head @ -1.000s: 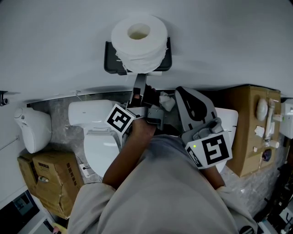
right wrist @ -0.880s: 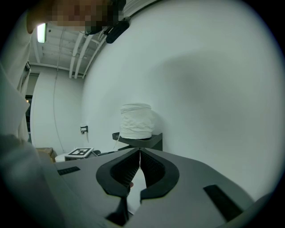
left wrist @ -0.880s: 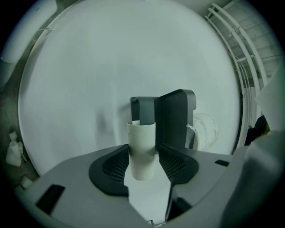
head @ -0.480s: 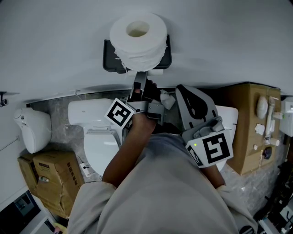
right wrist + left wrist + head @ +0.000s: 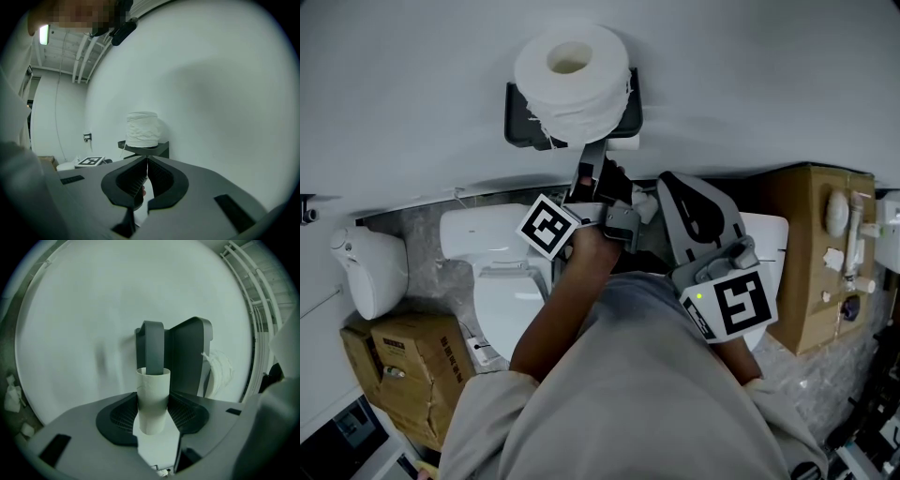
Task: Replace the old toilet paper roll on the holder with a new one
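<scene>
The left hand-held gripper [image 5: 592,164] reaches up beneath the wall-mounted holder [image 5: 518,120]. Its jaws stand apart with an empty cardboard tube [image 5: 153,397] between them. The pads lie against the tube's two sides, clamped on it. The tube runs lengthwise between the jaws. Its far open end sits over the holder's dark arm [image 5: 153,345], which enters it, and its near end lies deep between the pads.

A full new roll [image 5: 572,80] stands upright on the holder's top shelf, filling most of it from the left edge towards the right. It is above the left gripper and clear of it.

The right hand-held gripper [image 5: 670,192] is just right of the left one and lower than the shelf. Its jaws are pressed together on nothing, and it points towards the new roll.
</scene>
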`<state>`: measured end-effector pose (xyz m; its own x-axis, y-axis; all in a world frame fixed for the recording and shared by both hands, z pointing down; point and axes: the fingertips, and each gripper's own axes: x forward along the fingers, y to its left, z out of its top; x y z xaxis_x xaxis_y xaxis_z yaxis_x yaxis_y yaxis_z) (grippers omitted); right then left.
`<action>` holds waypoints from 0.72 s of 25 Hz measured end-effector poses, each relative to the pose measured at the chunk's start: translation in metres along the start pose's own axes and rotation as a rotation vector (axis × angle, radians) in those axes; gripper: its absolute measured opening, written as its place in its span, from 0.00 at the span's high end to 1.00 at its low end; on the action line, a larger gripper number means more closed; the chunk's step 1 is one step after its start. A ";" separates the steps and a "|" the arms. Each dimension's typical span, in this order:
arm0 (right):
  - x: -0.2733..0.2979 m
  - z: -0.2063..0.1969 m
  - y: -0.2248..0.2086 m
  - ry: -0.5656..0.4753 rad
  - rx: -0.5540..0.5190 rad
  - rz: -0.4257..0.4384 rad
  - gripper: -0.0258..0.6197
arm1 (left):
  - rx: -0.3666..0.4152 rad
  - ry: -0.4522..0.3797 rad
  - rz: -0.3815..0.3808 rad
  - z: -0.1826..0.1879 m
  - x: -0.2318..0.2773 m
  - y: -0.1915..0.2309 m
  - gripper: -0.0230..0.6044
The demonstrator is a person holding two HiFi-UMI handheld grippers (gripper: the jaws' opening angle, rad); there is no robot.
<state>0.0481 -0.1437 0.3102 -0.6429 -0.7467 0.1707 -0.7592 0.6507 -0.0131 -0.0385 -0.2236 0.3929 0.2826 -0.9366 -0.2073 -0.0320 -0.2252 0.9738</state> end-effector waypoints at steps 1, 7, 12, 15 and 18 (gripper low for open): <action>-0.001 0.000 0.000 -0.002 0.002 -0.003 0.94 | 0.006 0.011 0.002 -0.003 0.001 0.000 0.65; -0.006 0.001 -0.005 -0.008 0.008 -0.026 0.93 | 0.008 0.067 0.007 -0.023 0.007 0.002 0.65; -0.013 0.000 -0.013 -0.010 0.014 -0.048 0.93 | 0.040 0.120 -0.004 -0.040 0.017 -0.003 0.65; -0.016 -0.001 -0.019 -0.012 0.019 -0.063 0.93 | 0.033 0.148 -0.007 -0.051 0.022 -0.003 0.65; -0.020 -0.002 -0.025 -0.012 0.024 -0.078 0.93 | 0.026 0.179 -0.009 -0.064 0.027 -0.003 0.65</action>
<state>0.0798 -0.1446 0.3087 -0.5831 -0.7965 0.1600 -0.8089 0.5874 -0.0239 0.0301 -0.2308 0.3908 0.4494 -0.8721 -0.1937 -0.0526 -0.2423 0.9688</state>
